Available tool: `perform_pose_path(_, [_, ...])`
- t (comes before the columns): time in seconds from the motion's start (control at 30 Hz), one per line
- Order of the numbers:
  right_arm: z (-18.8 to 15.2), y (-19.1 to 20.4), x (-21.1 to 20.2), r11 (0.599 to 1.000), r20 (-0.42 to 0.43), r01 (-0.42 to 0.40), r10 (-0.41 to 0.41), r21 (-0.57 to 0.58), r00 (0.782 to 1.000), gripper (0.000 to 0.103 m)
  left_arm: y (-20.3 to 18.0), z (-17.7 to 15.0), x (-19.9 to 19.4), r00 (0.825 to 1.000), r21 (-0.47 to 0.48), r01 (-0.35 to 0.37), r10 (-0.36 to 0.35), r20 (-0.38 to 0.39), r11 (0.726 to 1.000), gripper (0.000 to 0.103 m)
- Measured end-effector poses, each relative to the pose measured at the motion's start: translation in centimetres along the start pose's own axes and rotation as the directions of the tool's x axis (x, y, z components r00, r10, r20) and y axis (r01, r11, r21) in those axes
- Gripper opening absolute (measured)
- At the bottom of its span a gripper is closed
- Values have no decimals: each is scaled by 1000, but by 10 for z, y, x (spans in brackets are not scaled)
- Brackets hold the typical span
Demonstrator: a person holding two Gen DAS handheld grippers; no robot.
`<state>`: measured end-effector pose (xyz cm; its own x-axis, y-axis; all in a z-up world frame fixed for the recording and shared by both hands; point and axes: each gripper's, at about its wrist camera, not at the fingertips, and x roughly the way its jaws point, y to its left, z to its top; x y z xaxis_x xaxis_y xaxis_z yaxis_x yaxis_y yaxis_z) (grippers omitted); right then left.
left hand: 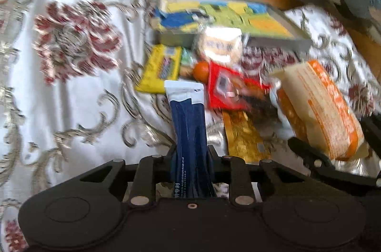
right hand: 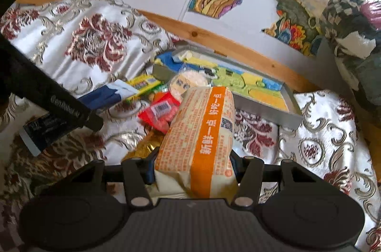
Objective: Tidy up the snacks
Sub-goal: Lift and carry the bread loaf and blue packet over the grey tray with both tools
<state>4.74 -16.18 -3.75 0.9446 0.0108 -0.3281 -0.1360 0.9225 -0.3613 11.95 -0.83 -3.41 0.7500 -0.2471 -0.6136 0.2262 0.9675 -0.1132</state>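
Right claw (right hand: pixel 194 172) grips packet (right hand: pixel 202 133) reading "新鲜一点".

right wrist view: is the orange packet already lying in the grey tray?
No, the orange packet is clamped between the right gripper jaws, in front of the grey tray.

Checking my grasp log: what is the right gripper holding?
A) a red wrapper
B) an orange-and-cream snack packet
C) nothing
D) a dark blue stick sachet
B: the right gripper is clamped on the orange-and-cream snack packet; the dark blue stick sachet sits in the left gripper.
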Motion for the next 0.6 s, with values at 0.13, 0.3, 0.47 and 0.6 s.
perform_pose_path(0.13, [13, -6, -6, 1000, 28, -3, 2, 21, 1000, 59, -2, 11, -15, 998, -4, 8, -8, 59, 1000, 26])
perform_pose_path(0.3, [35, -24, -1, 996, 49, -30, 27, 80, 998, 59, -10, 42, -20, 992, 10, 17, -19, 128, 1000, 26])
perform_pose_path(0.47, [60, -48, 28, 996, 73, -22, 15, 89, 997, 59, -12, 85, -3, 987, -19, 29, -26, 161, 999, 26])
perform_pose_path(0.6, [80, -69, 64, 994, 91, -20, 11, 103, 996, 59, -11, 119, 21, 982, -3, 36, -35, 186, 999, 26])
